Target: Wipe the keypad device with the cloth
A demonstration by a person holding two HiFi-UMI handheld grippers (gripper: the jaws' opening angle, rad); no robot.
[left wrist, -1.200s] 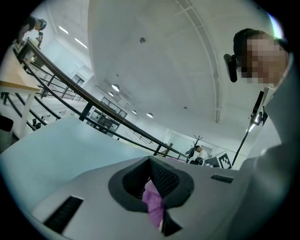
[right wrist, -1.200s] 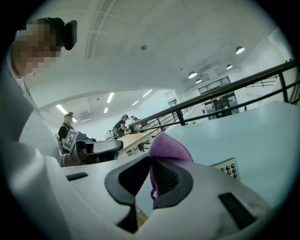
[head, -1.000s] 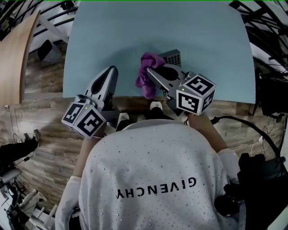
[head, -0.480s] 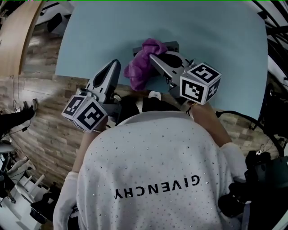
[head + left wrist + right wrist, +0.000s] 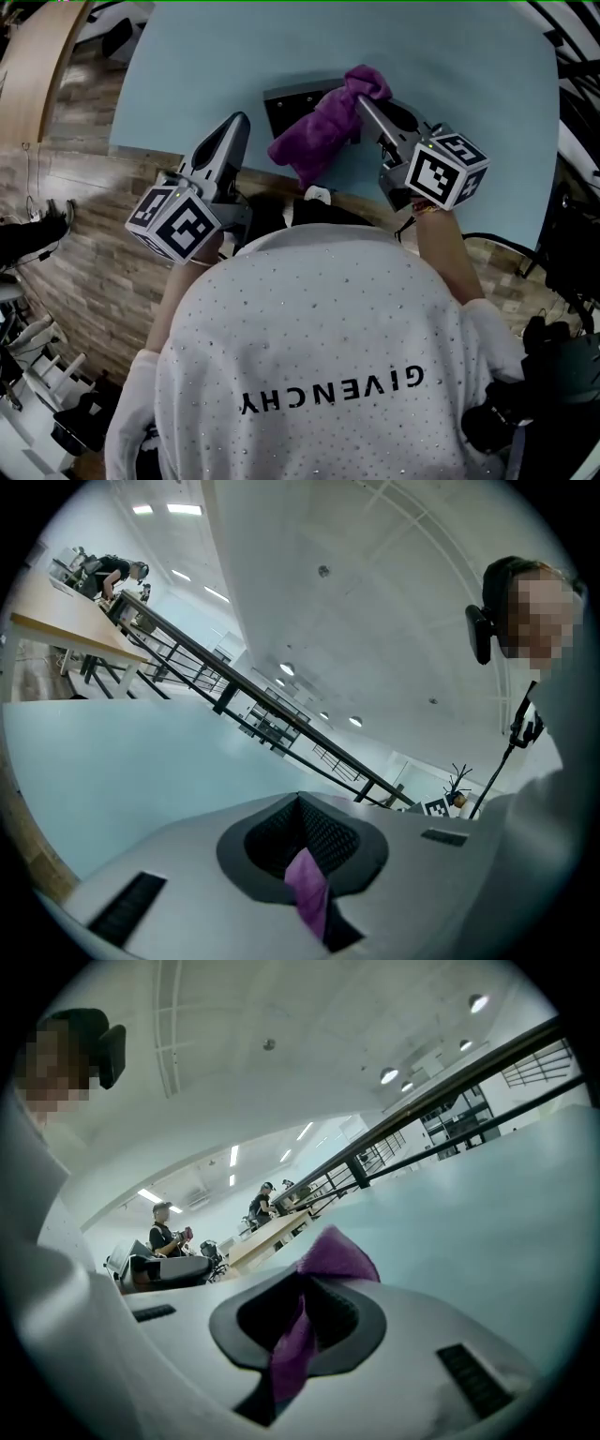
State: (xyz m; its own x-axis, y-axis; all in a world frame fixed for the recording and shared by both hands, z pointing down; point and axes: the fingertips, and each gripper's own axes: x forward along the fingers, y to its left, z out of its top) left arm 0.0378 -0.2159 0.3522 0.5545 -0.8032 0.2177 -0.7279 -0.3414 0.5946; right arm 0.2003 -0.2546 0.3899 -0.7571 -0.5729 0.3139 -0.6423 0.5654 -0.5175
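The dark keypad device (image 5: 292,105) lies near the front edge of the light blue table (image 5: 450,56). A purple cloth (image 5: 323,127) hangs across the device's right part, trailing toward the table edge. My right gripper (image 5: 364,101) is shut on the cloth's upper end; in the right gripper view the cloth (image 5: 337,1255) bulges out past the closed jaws of the right gripper (image 5: 300,1321). My left gripper (image 5: 239,122) hovers left of the device, apart from it, jaws shut. In the left gripper view a small purple strip (image 5: 307,897) shows in the seam of the left gripper (image 5: 305,855).
The table's front edge runs just under both grippers, with wood floor (image 5: 84,216) beyond it at left. A wooden desk (image 5: 33,66) stands at far left. Black cables and gear (image 5: 562,356) lie at right. Other people (image 5: 164,1227) stand far off.
My right gripper has swung right and farther over the table, drawing the cloth out long. More of the keypad device shows now. The left gripper has hardly moved.
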